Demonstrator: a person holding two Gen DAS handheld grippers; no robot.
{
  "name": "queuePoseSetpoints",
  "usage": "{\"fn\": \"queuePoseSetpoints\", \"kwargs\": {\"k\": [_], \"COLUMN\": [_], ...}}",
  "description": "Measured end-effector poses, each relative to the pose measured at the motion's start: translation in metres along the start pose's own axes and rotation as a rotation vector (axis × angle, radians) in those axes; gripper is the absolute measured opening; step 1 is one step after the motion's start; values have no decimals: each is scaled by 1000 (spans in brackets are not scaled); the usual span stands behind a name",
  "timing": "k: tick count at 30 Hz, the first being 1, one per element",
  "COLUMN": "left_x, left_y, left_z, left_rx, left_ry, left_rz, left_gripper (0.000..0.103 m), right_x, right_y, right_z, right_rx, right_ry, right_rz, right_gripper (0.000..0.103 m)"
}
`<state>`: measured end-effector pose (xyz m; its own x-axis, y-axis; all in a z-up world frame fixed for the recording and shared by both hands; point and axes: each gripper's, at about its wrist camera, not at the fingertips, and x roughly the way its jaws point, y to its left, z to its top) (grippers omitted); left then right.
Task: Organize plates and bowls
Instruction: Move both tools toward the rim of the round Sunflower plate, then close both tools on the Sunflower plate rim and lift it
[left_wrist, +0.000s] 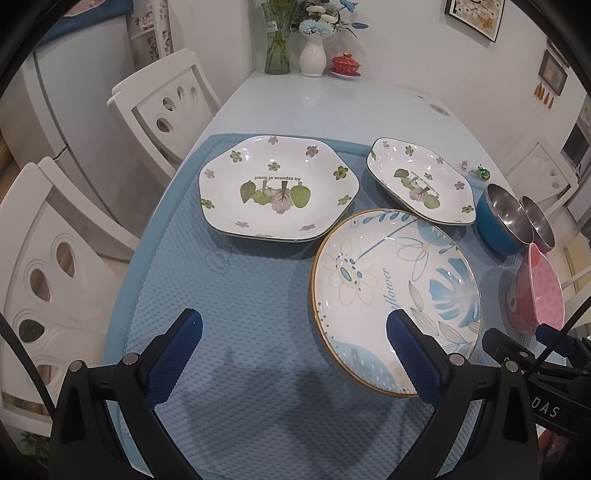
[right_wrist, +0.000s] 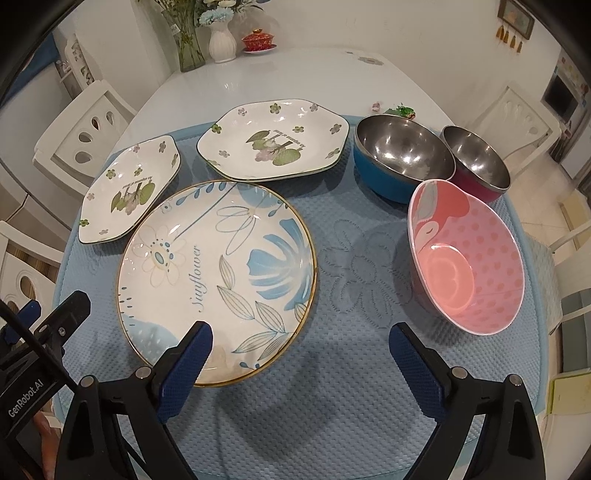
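A round blue-flowered "Sunflower" plate (left_wrist: 395, 299) (right_wrist: 218, 280) lies on the blue mat. Behind it sit two hexagonal plates with green leaf prints, one at the left (left_wrist: 279, 188) (right_wrist: 129, 192) and one at the right (left_wrist: 421, 182) (right_wrist: 273, 140). A blue steel bowl (right_wrist: 402, 155) (left_wrist: 504, 221), a dark red steel bowl (right_wrist: 476, 162) (left_wrist: 539, 221) and a pink dotted bowl (right_wrist: 469, 254) (left_wrist: 539, 291) stand at the right. My left gripper (left_wrist: 295, 350) is open above the mat, its right finger over the round plate's rim. My right gripper (right_wrist: 301, 354) is open and holds nothing, just right of the round plate.
The blue quilted mat (right_wrist: 351, 387) covers the near end of a white table (left_wrist: 332, 103). At the far end stand a glass vase (left_wrist: 277, 40), a white vase (left_wrist: 312, 55) and a red lidded cup (left_wrist: 345, 64). White chairs (left_wrist: 162, 107) flank the table.
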<state>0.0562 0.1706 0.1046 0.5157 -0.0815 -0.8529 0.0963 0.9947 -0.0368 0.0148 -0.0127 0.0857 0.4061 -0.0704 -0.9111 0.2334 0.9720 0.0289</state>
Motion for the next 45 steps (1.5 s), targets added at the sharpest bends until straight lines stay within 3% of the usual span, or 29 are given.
{"fn": "queuePoseSetpoints", "kwargs": {"k": [11,15,28,30,35,38,43,45], "left_x": [12,25,71,75,86,91,98,98], "left_y": [1,2,-6,-6,-9,-11,-10,-11], "left_z": [2,8,9,9,6,5,4,5], "left_rx": [1,-5,22,26,36,36,33,36], "left_ry": [13,16,90,100,129,140,146,138], "left_rz": [-15,-26,-60,-67,-74,-90,-106,-120], "left_gripper": [99,99,96,90,86,73,67,59], "right_x": [9,16,64,70,86,93,101,102], "right_y": [-3,-3,3,4,2,0,-4,-4], "right_z": [6,14,44,45,47,48,51,52], "right_rx": [15,21,16,15,22,23,25,20], "right_ry": [1,-12,37,46,75,89,90,83], "right_rz": [4,10,-69,-69,-61,-55,-25,-8], "right_gripper": [94,88,84,83,78,73,68,63]}}
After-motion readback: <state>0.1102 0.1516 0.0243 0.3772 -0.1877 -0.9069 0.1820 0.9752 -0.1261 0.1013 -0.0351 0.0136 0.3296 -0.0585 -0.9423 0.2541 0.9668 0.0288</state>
